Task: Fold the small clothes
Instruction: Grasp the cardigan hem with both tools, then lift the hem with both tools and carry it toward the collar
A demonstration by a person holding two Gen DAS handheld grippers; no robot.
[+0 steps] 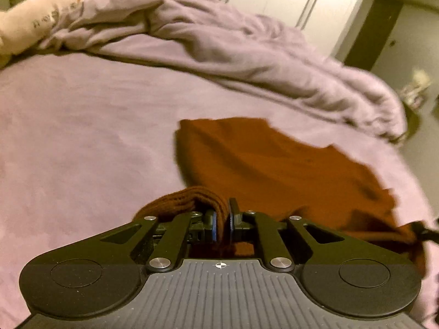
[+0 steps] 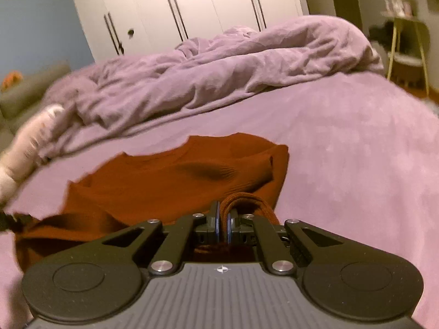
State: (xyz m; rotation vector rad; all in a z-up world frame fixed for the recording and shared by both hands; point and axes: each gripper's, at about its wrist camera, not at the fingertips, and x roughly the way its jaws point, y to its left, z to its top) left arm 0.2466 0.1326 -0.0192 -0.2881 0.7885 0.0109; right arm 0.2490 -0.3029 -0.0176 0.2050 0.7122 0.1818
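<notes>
A rust-brown knitted garment (image 1: 274,170) lies on the purple bed sheet (image 1: 82,137). In the left wrist view my left gripper (image 1: 222,219) is shut on a bunched ribbed edge of the garment at its near left corner. The right wrist view shows the same garment (image 2: 164,181) spread ahead and to the left, with my right gripper (image 2: 224,219) shut on a folded ribbed edge at the near right corner. Both held edges are lifted off the sheet. The other gripper's tip shows at the far side edge of each view.
A crumpled purple duvet (image 2: 219,74) is heaped along the far side of the bed. A pale cushion (image 1: 41,19) lies at the far left. White wardrobe doors (image 2: 178,8) stand behind the bed, and a small side table (image 2: 406,49) is at the right.
</notes>
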